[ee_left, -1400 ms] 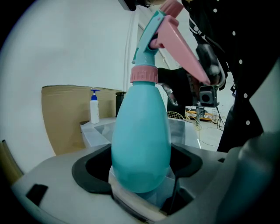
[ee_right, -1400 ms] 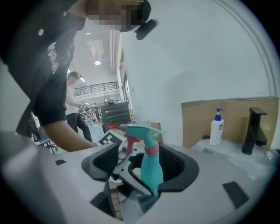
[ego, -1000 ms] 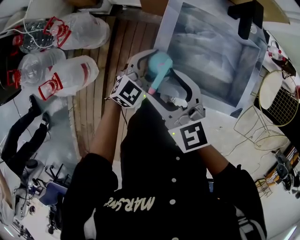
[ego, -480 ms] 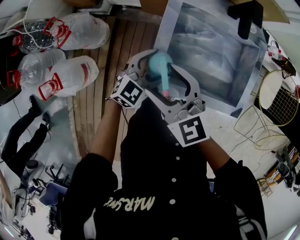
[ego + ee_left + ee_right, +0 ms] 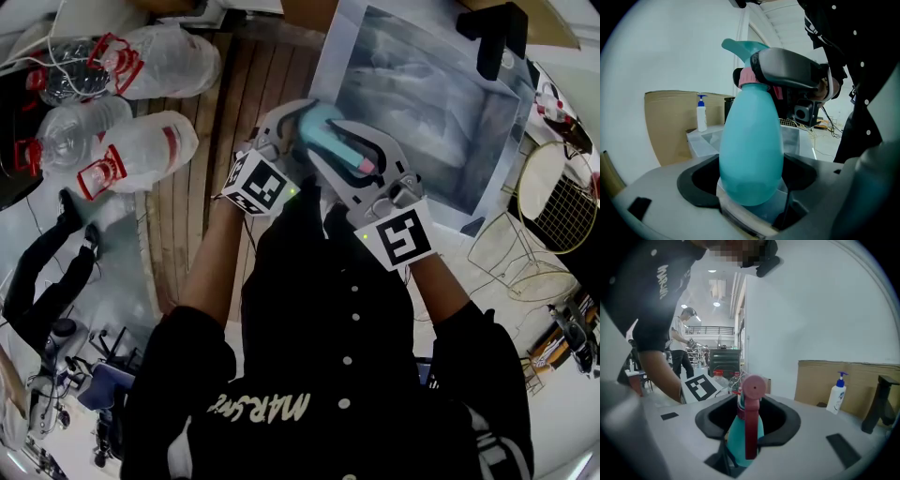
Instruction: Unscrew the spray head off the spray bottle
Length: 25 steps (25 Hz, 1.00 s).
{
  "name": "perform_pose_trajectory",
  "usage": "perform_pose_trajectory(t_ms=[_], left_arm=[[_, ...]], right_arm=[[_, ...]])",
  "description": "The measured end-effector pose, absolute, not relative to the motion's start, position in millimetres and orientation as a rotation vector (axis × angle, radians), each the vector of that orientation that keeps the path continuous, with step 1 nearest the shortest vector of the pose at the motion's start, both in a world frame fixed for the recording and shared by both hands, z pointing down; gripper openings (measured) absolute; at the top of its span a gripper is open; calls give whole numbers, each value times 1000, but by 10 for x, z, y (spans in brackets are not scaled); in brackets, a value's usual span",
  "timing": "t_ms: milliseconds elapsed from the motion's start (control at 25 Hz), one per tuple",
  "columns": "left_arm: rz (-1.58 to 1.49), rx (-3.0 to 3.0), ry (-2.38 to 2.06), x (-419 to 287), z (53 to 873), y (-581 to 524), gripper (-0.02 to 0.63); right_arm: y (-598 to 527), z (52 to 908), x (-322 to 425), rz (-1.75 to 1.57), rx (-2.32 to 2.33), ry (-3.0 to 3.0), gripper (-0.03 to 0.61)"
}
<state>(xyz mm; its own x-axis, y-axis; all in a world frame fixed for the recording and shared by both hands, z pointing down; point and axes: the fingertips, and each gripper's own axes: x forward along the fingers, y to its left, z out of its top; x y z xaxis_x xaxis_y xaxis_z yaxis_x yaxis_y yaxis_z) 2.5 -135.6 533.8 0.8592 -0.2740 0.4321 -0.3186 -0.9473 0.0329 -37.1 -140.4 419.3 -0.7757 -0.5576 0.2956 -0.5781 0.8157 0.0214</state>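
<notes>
Because its spray head (image 5: 753, 387) must twist off, the blue spray bottle (image 5: 750, 154) is held up in the air between 2 grippers. The left gripper (image 5: 752, 197) squeezes the body so it cannot spin. The right gripper (image 5: 747, 437) has just been closing its jaws and pinches the head, ready to turn.

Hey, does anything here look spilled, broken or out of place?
Nothing looks spilled or damaged. The one odd thing: three big water jugs lie on their sides on the wooden boards, at the head view's upper left.
</notes>
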Motion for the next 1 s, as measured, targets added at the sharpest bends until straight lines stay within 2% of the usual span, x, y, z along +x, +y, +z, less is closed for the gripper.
perform_pose_trajectory(t_ms=[400,640,1000], left_arm=[[648,2942,-441,18,5334,-1353,396],[657,2936,-447,5,5338,-1347,396],[657,2918,-476,-13,5317,-1346,396]], right_arm=[[-1385,4157,-393,72,513,-2737,155],[-1385,4025,-367,94,547,-2756,155],[-1489,3349,-219,195,751,-2907,155]])
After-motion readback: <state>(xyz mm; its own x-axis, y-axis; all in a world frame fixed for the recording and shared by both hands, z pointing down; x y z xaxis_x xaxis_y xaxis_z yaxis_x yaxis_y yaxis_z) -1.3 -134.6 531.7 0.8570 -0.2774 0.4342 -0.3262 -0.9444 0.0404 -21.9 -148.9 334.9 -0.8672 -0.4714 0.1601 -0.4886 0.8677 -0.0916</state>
